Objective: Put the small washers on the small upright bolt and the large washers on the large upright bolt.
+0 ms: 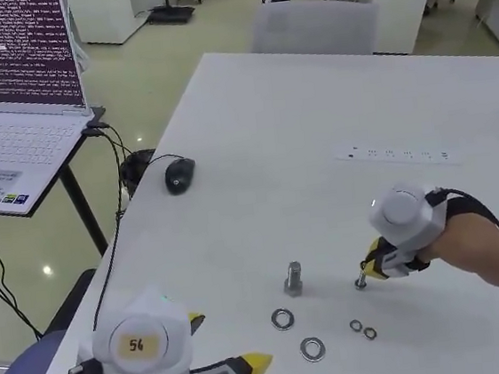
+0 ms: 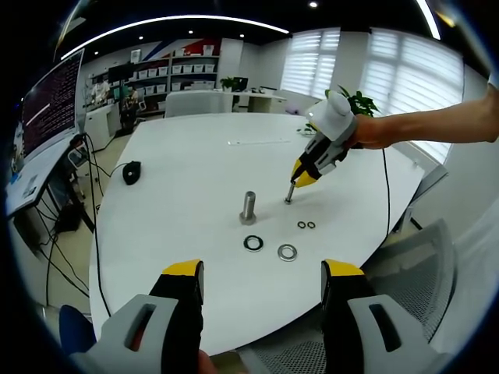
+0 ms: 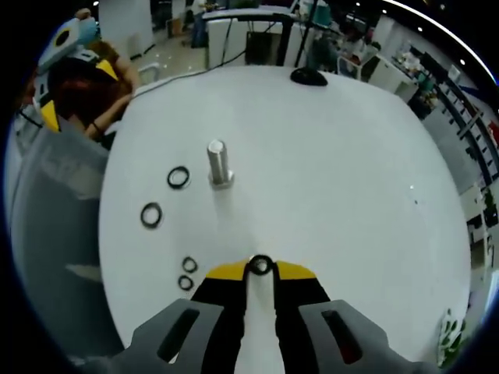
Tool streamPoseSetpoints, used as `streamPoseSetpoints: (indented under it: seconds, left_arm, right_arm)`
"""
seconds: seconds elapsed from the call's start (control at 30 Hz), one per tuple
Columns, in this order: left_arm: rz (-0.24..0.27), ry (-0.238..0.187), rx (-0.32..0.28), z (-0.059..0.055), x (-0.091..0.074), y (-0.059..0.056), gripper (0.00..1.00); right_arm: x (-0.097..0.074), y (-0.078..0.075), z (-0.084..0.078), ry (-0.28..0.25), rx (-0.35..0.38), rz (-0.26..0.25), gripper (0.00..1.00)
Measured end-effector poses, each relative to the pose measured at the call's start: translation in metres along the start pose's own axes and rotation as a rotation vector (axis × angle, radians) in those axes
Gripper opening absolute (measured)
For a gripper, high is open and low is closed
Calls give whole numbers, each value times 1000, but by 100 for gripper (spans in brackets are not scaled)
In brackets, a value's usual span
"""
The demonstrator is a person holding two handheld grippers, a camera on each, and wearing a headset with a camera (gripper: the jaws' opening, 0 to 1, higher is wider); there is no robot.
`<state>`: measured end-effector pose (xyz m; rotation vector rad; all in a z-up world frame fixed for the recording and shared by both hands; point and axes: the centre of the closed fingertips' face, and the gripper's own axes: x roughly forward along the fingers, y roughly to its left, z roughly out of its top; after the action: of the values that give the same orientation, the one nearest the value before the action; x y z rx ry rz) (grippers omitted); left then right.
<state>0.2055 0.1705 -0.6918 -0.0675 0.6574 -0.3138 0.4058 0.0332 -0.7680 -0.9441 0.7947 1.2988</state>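
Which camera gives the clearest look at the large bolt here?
The left gripper view: the large bolt stands side-on and unobstructed, head down on the table. The right gripper view shows it too, clear but tilted by the fisheye. The head view shows it small, from above, near two large washers.

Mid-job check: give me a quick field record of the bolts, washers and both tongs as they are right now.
large bolt: upright on the table
small bolt: upright, just under the right tongs' tips
large washers: two, flat on the table, near the large bolt
small washers: two, flat, side by side
right tongs: jaws together on a small ring, likely a small washer
left tongs: open, empty, near the table's edge
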Motion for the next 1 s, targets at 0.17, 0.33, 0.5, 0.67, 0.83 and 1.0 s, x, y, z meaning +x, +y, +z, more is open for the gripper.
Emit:
streamPoseSetpoints:
  seconds: [0.17,0.33,0.5,0.67,0.83,1.0]
  left_arm:
    - [0,-1,1,0,0,0,60]
    - [-2,0,4,1,0,0,60]
    - [-2,1,2,0,1,-1,60]
    - [2,2,-4,-1,0,1,60]
    - [0,6,-3,-2,-1,2,60]
    - [-19,12,6,-2,-1,2,60]
  right_arm:
    - [2,1,-2,24,-17,9,13]
    - [6,4,-5,47,-24,26,13]
    - [17,4,-11,81,-21,43,13]
    - [26,6,-14,97,-9,57,13]
    - [33,7,-19,106,7,61,13]
    - [36,11,-19,93,58,69,17]
